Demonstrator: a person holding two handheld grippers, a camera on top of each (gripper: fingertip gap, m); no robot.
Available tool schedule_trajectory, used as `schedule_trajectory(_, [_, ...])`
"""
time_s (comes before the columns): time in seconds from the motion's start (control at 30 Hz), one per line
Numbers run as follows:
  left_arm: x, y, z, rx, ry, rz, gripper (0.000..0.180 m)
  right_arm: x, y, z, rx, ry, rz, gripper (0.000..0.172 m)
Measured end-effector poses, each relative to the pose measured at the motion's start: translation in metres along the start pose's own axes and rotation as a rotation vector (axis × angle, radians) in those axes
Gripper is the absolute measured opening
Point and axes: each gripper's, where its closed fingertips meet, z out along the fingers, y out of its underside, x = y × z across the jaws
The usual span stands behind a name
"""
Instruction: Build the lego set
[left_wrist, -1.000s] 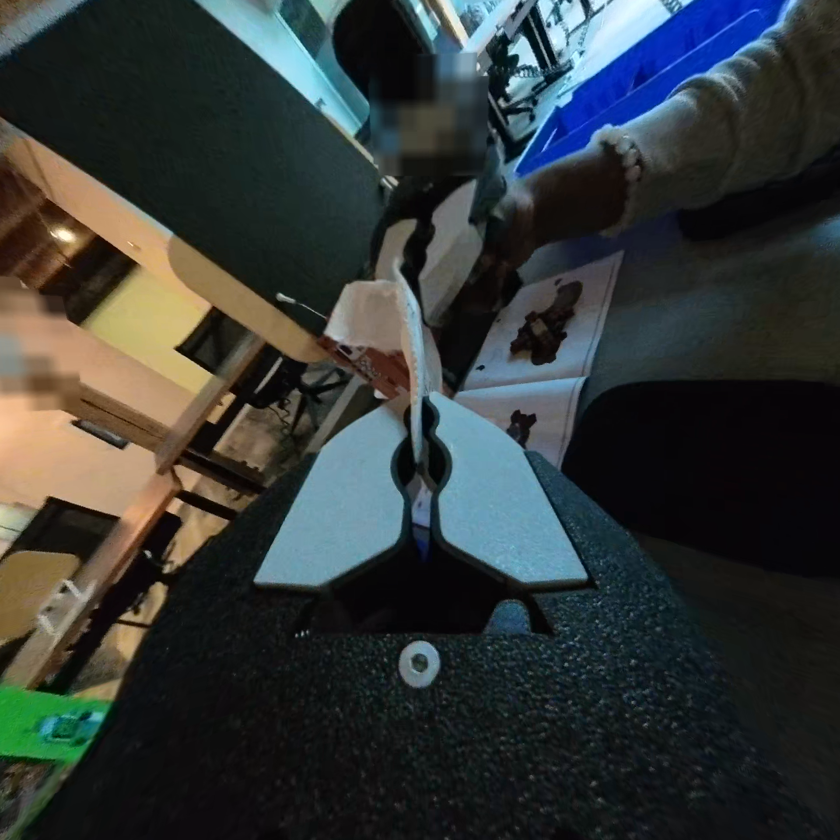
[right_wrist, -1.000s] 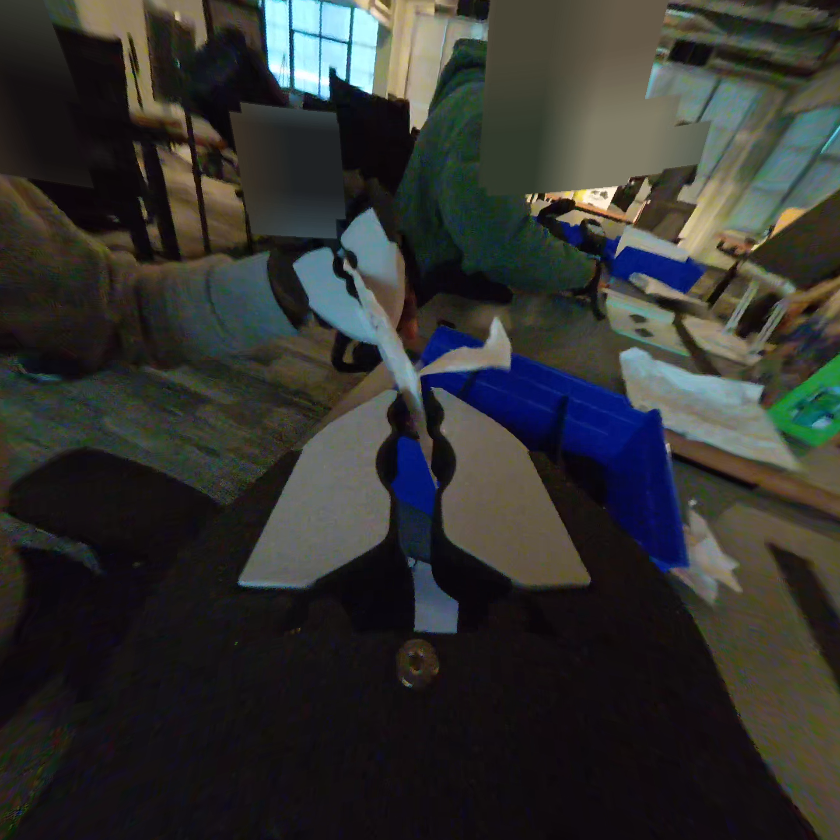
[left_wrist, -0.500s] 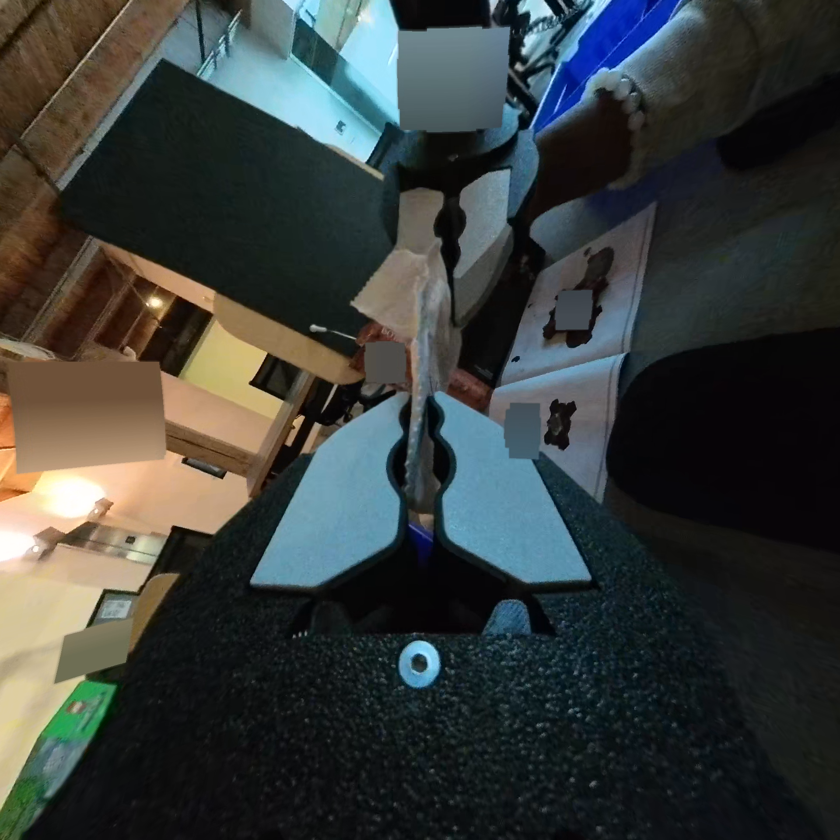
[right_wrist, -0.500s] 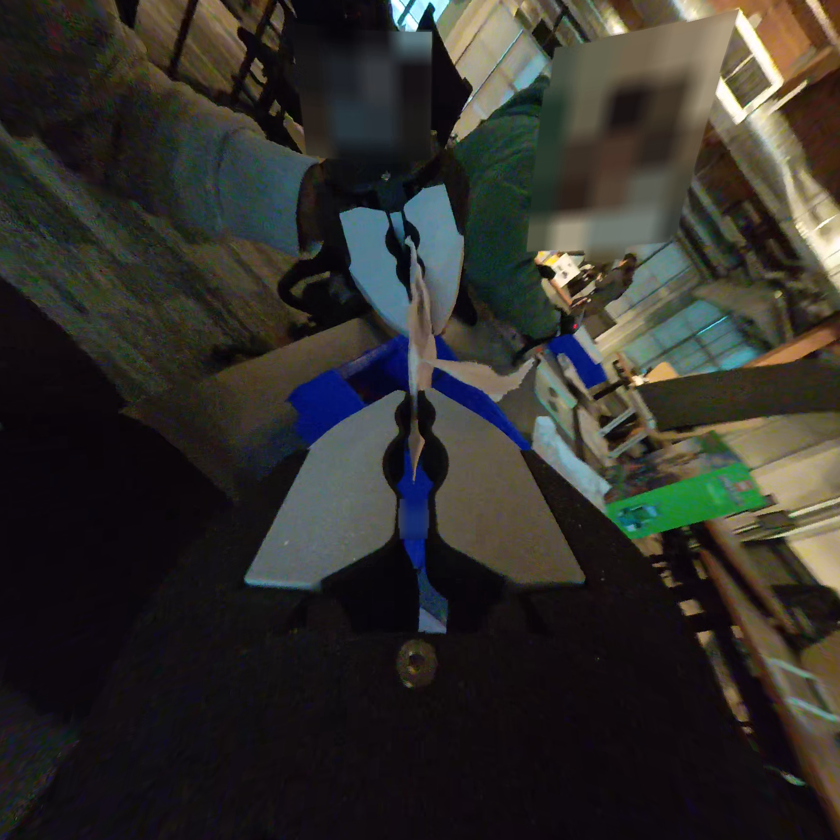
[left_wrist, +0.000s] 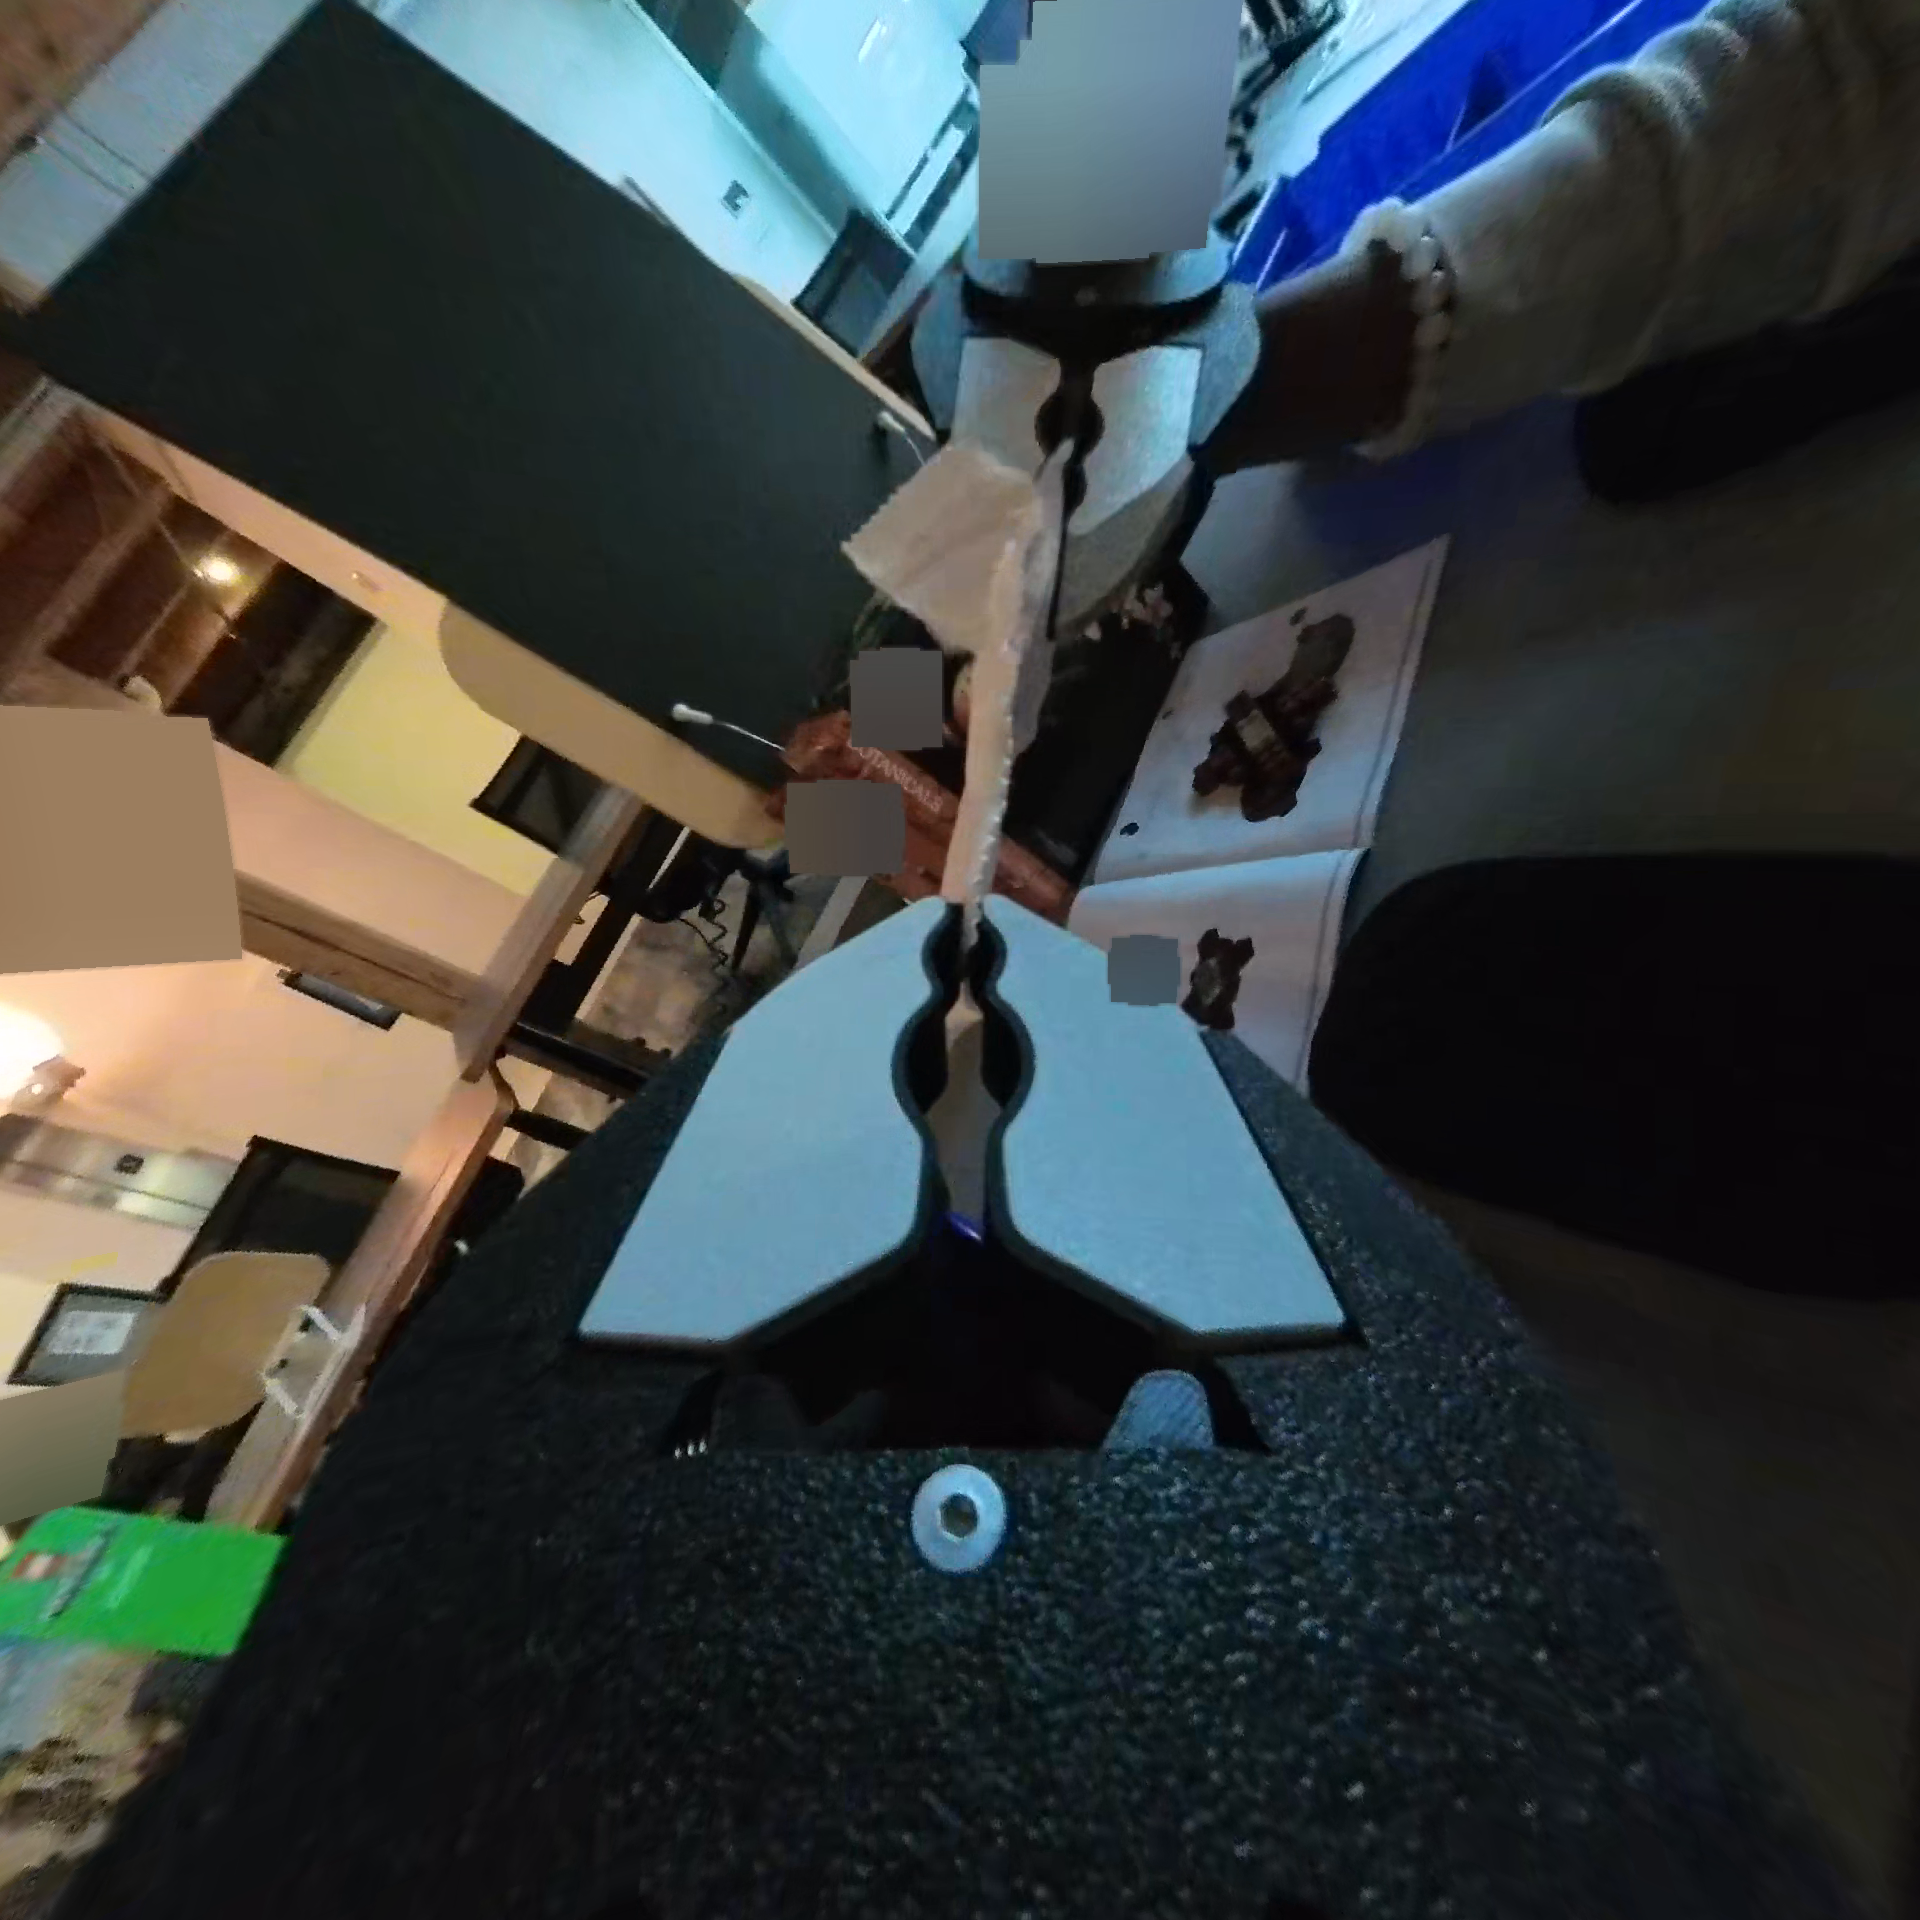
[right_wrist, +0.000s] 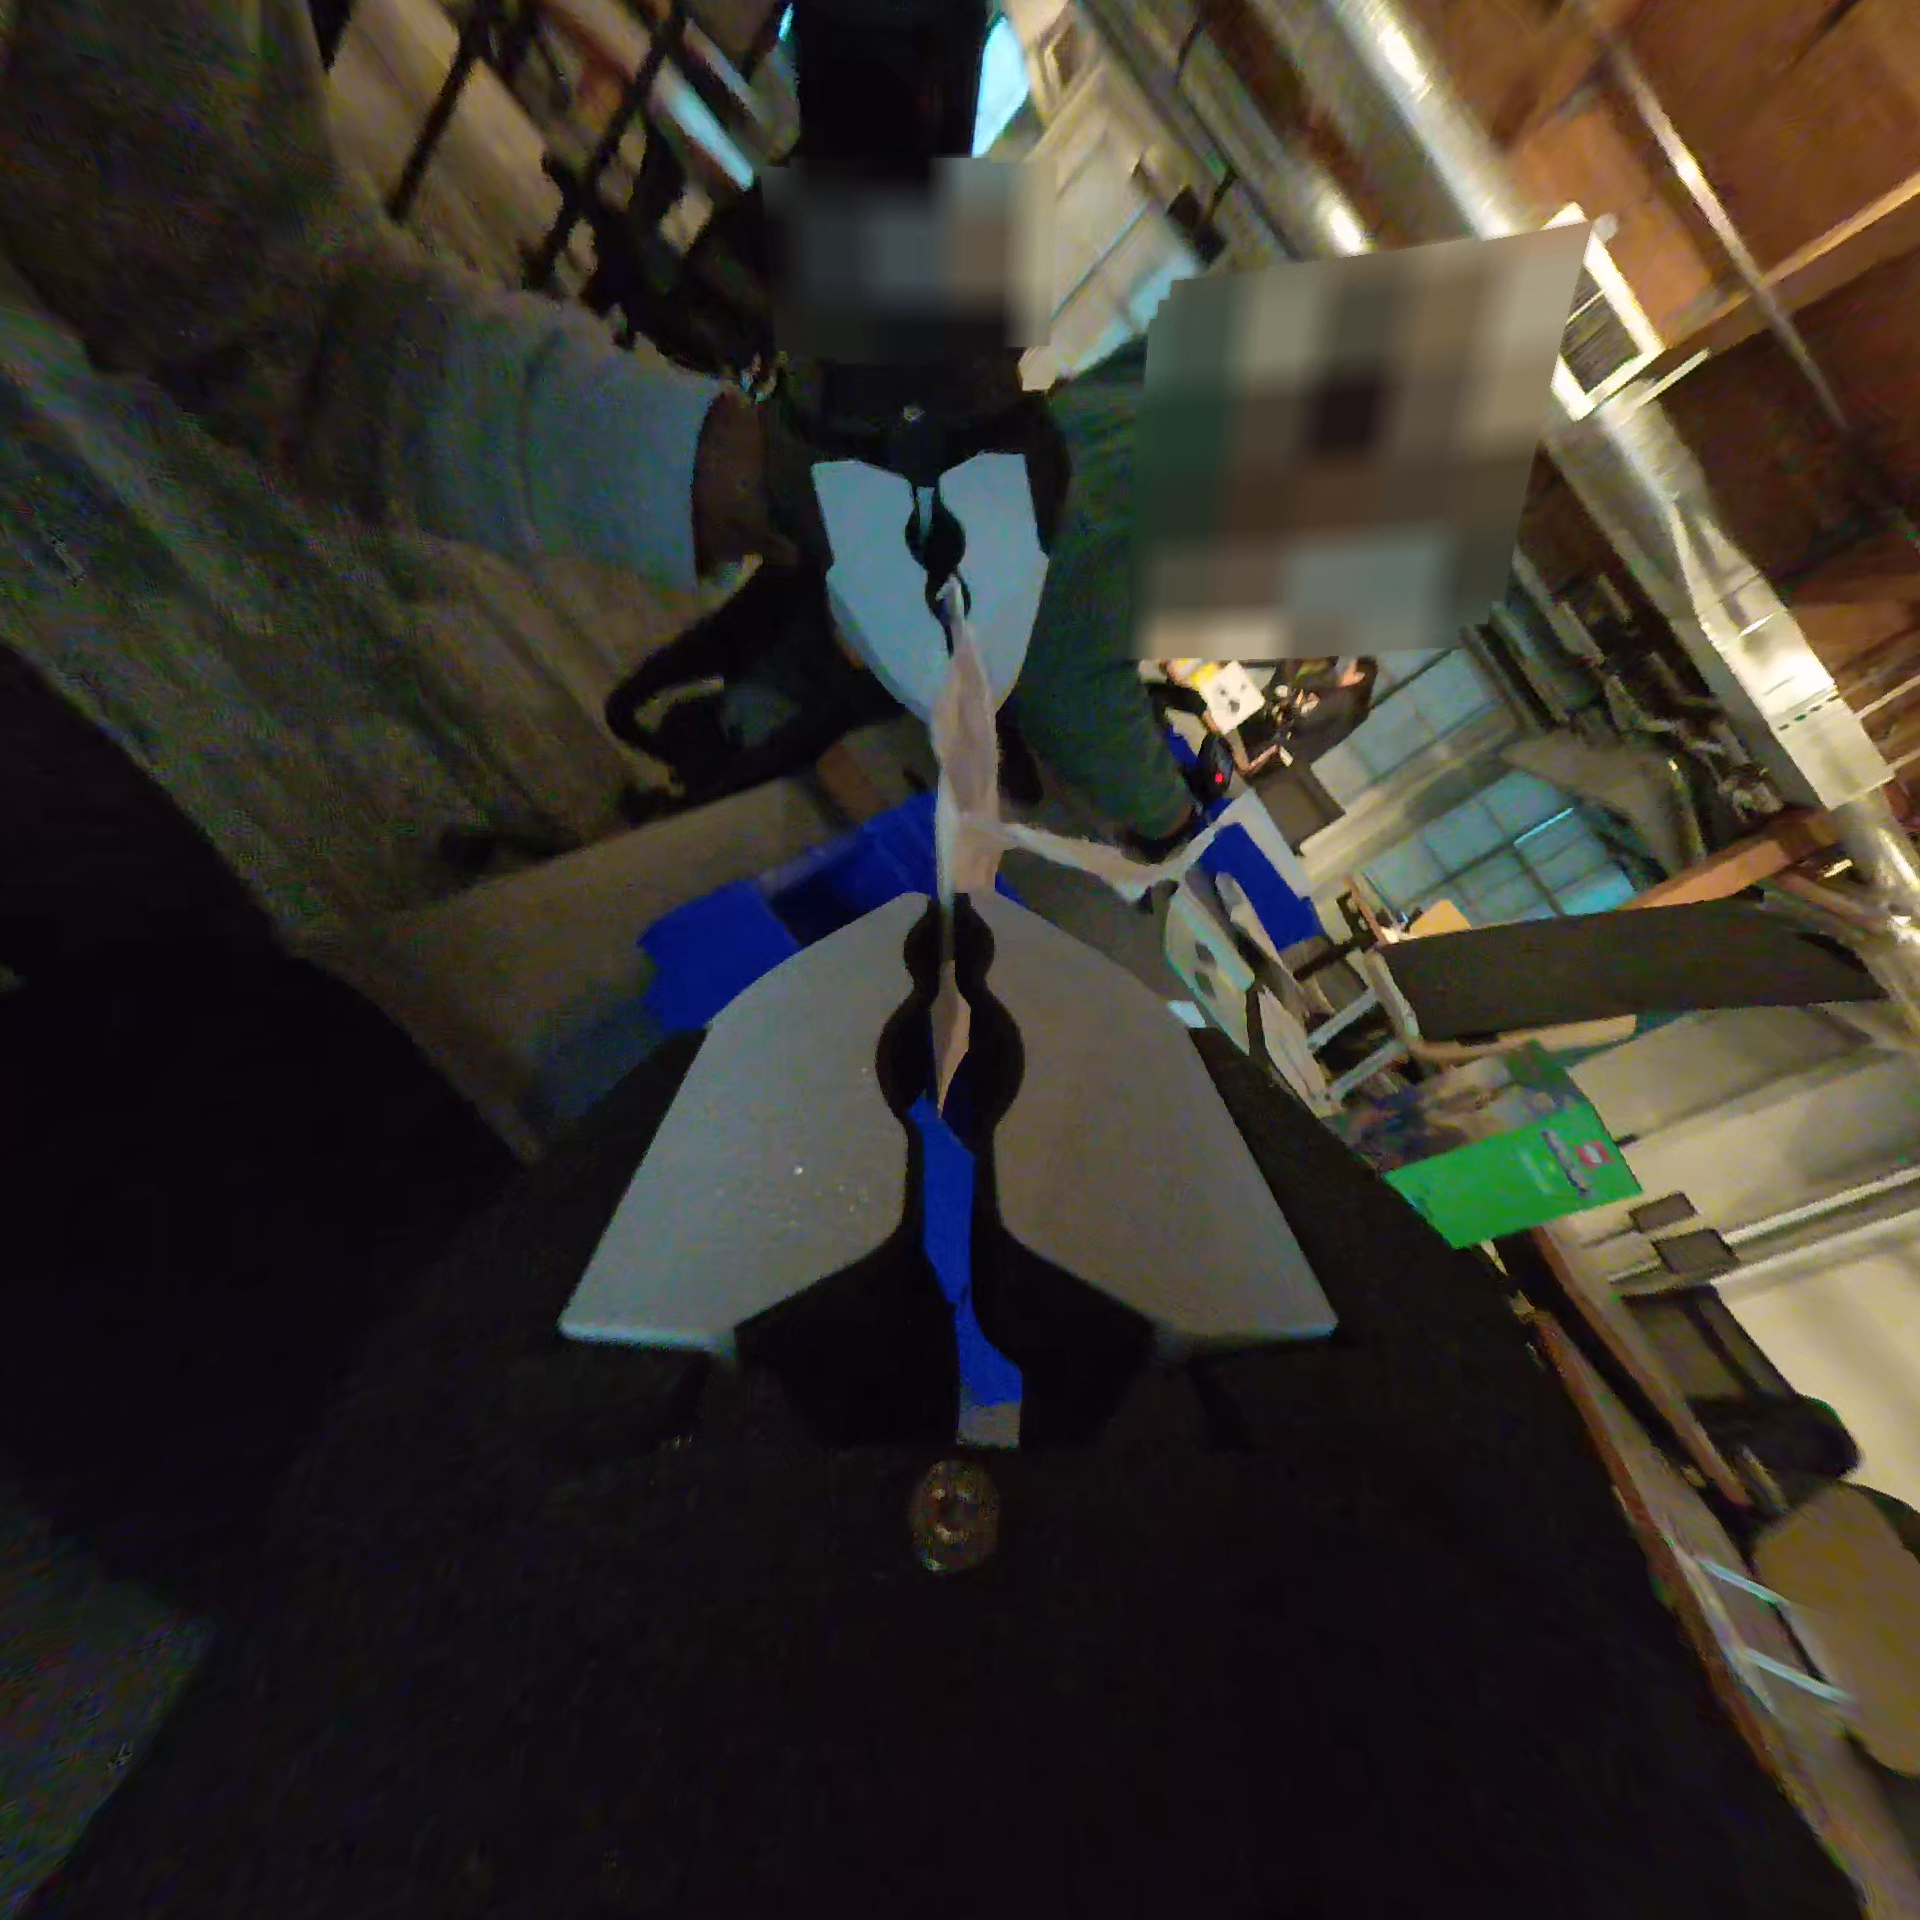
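You held both tongs, left (left_wrist: 964, 920) and right (right_wrist: 951, 909), clenched on opposite ends of a white paper strip (left_wrist: 992, 727), stretched taut between them above the blue bin (right_wrist: 727, 935). Risk: thin paper likely tears if you pull further apart.

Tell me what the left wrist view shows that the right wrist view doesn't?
Only the left wrist view shows an open white booklet with dark brown printed shapes, lying beside a black board. Only the right wrist view shows a blue bin and metal ducting overhead. Both show a white paper strip stretched between the left tool and the right tool, each shut on one end.
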Motion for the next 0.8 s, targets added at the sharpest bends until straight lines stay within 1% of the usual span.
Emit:
schedule_trajectory(0.1, [0.003,-0.011,0.001,-0.029,0.027,0.041,0.000,0.002,-0.005,-0.006,0.065,0.033,0.022,0.003])
schedule_trajectory(0.17, [0.007,-0.015,0.001,-0.039,0.043,0.077,0.000,0.002,-0.005,-0.007,0.056,0.040,0.019,0.008])
schedule_trajectory(0.3, [0.009,-0.014,0.003,-0.090,0.052,0.123,0.000,0.000,-0.005,-0.007,0.043,0.023,0.025,0.011])
schedule_trajectory(0.43, [0.005,-0.010,0.002,-0.136,0.045,0.128,0.000,-0.002,-0.009,-0.012,0.077,-0.008,0.136,0.025])
schedule_trajectory(0.53, [0.004,-0.004,-0.002,-0.122,0.051,0.096,0.000,0.010,-0.018,-0.027,0.136,-0.041,0.348,0.028])
schedule_trajectory(0.57, [0.005,-0.002,-0.003,-0.117,0.058,0.083,0.000,0.016,-0.021,-0.029,0.136,-0.042,0.407,0.032])
schedule_trajectory(0.6, [0.007,0.001,-0.004,-0.116,0.070,0.075,0.000,0.022,-0.022,-0.028,0.108,-0.046,0.447,0.037])
schedule_trajectory(0.67, [0.011,0.007,-0.003,-0.127,0.093,0.067,0.000,0.027,-0.022,-0.020,-0.002,-0.087,0.456,0.048])
schedule_trajectory(0.7, [0.013,0.009,-0.002,-0.133,0.110,0.062,0.000,0.026,-0.022,-0.014,-0.065,-0.132,0.439,0.046])
schedule_trajectory(0.8, [0.023,0.011,0.002,-0.144,0.185,0.053,0.000,0.006,-0.012,0.006,-0.246,-0.344,0.352,0.039])
